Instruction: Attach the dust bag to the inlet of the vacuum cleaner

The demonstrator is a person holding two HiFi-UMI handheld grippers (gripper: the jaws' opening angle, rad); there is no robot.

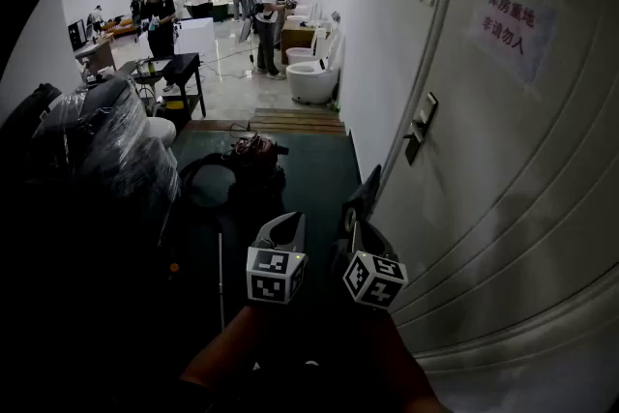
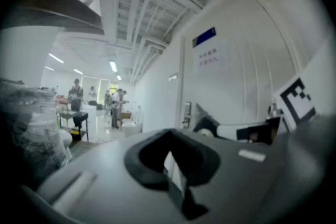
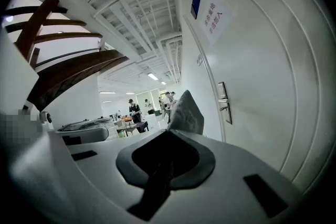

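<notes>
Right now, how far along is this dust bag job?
Early on. Done: the grey dust bag looks picked up, pinched in the right gripper. In hand: it is held beside the white door, apart from the dark machine on the floor, probably the vacuum cleaner. The left gripper is shut, empty. Left: bringing the bag to the inlet and attaching it.

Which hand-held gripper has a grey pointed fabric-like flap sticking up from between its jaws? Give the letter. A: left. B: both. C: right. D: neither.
C: the grey pointed fabric-like flap rises from the closed jaws of the right hand-held gripper; the left hand-held gripper, also shut, holds no such flap.
</notes>
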